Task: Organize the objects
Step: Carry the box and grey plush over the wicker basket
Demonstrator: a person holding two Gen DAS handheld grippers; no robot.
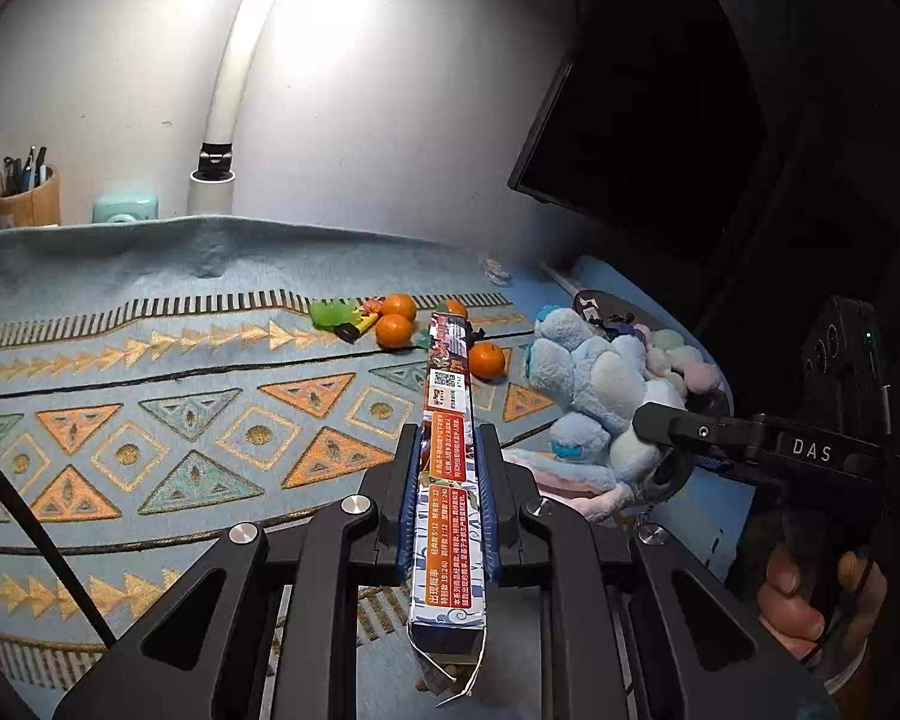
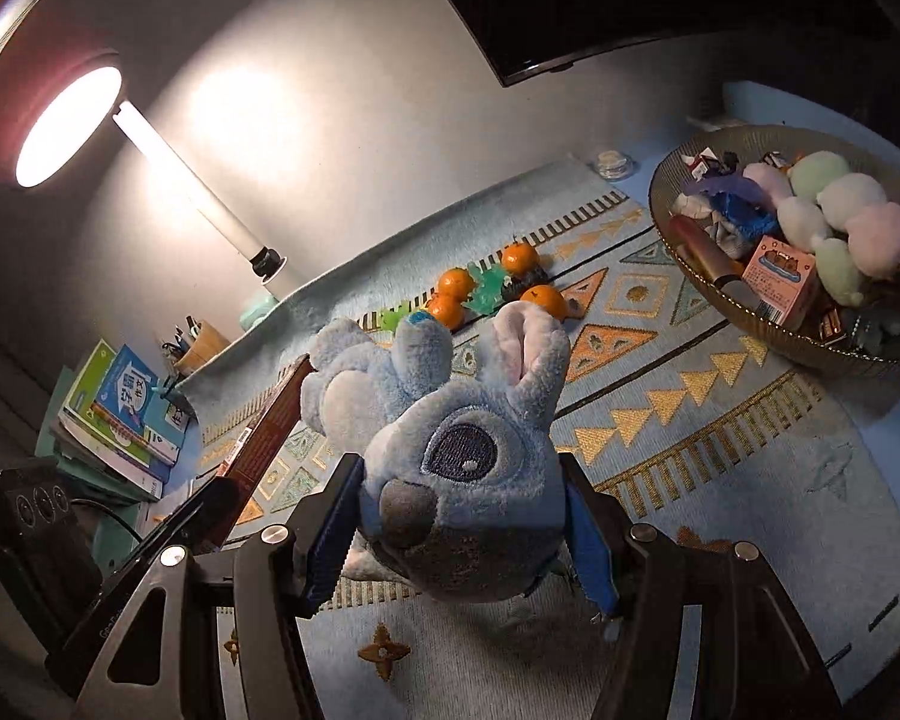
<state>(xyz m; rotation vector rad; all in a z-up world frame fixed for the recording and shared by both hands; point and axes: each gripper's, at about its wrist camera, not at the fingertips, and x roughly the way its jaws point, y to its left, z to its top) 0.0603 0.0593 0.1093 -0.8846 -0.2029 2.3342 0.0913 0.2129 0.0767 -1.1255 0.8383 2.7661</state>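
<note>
The left gripper (image 1: 450, 516) is clamped narrow on a long, slim printed box (image 1: 448, 462), its blue pads pressing both long sides; the box runs forward between the fingers, its torn near end hanging past them toward the camera and its far end reaching out over the patterned blue rug (image 1: 150, 420) that covers the desk. The right gripper (image 2: 459, 531) stands at a middling width, closed on the head of a blue plush toy (image 2: 450, 462), one pad on each side of the face, with the ears and body of the toy pointing away from the claw and raised above the rug. In the left wrist view the same plush hangs just right of the box, with the right gripper and the person's hand (image 1: 810, 594) on its handle at the right edge. Beyond both claws, toward the back edge of the rug, lie several small oranges (image 2: 486, 285) with green jelly-like toys (image 2: 486, 288) among them. At the desk's right back corner stands a round basket (image 2: 744, 318) holding pastel plush balls, a small pink carton and other odds. At the left back corner are a pen holder (image 1: 27, 201), and in the right wrist view a stack of books (image 2: 120, 414). A lit desk lamp (image 2: 66, 126) rises at the back wall, and a dark monitor (image 1: 630, 138) hangs over the right side.
</note>
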